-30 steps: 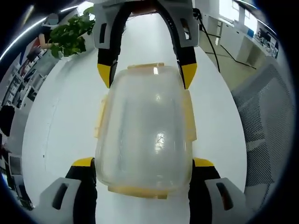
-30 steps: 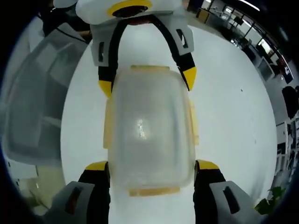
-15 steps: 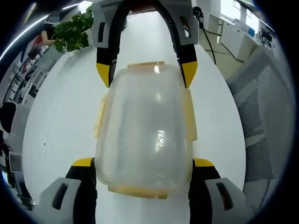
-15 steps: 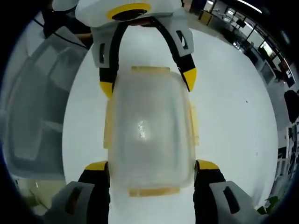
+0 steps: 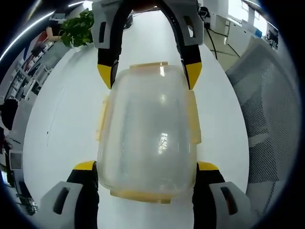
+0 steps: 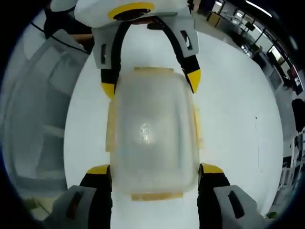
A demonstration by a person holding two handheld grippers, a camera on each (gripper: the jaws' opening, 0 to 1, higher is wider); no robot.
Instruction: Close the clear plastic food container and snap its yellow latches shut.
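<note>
A clear plastic food container (image 5: 147, 129) with pale yellow latches (image 5: 193, 119) on its sides and ends is held over the white table (image 5: 62, 124). My left gripper (image 5: 146, 167) is shut on its near end, one yellow-tipped finger against each side. My right gripper (image 5: 149, 75) comes in from the top and is shut on the far end. In the right gripper view the same container (image 6: 151, 131) sits between my right gripper (image 6: 155, 169) below and my left gripper (image 6: 150, 81) above. The side latches (image 6: 110, 129) lie close along the walls; I cannot tell whether they are snapped.
A grey mesh chair (image 5: 267, 114) stands beside the table and shows again as the chair (image 6: 38, 119). A green potted plant (image 5: 78, 26) stands at the table's far end. Office desks (image 6: 257, 43) lie beyond the table.
The background has drifted in both views, so the cameras have turned a little. The container stays fixed between both pairs of jaws, and the grips are unchanged.
</note>
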